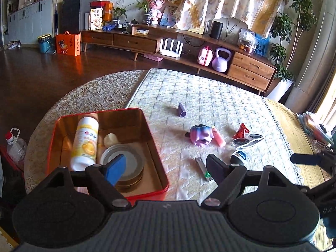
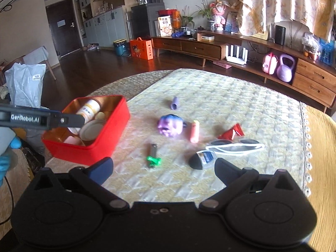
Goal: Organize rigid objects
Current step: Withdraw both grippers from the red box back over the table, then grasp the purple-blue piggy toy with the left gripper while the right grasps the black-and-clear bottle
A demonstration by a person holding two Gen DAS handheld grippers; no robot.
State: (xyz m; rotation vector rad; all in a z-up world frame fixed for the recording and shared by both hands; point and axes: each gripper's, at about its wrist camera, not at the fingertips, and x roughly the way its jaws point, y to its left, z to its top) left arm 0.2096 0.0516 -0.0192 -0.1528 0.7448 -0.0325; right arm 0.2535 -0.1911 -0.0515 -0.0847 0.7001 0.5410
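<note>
Bench: round bench (image 1: pixel 69 96) under a patterned cloth, a quilted mat (image 2: pixel 220 105) spread across its middle.
Room: dark wood floor (image 1: pixel 42 73), a long low cabinet (image 2: pixel 199 44) along the far wall, curtains above it.
Red tin (image 2: pixel 100 134): at the bench's left side, holding a white-and-yellow bottle (image 1: pixel 85 142) and a round lidded tin (image 1: pixel 124 166).
Loose things: purple toy (image 2: pixel 170 125), pink tube (image 2: pixel 194 134), sunglasses (image 2: pixel 235 146), red packet (image 2: pixel 231 134) and nail clippers (image 2: pixel 152 153), all on the mat, right of the tin.
Left gripper (image 1: pixel 166 166): jaws apart, nothing in them, over the tin's near right corner.
Right gripper (image 2: pixel 163 168): jaws wide apart, empty, above the mat's near part.
Edges: bare mat lies open beyond the toy; the bench rim curves away to the floor on the left.
</note>
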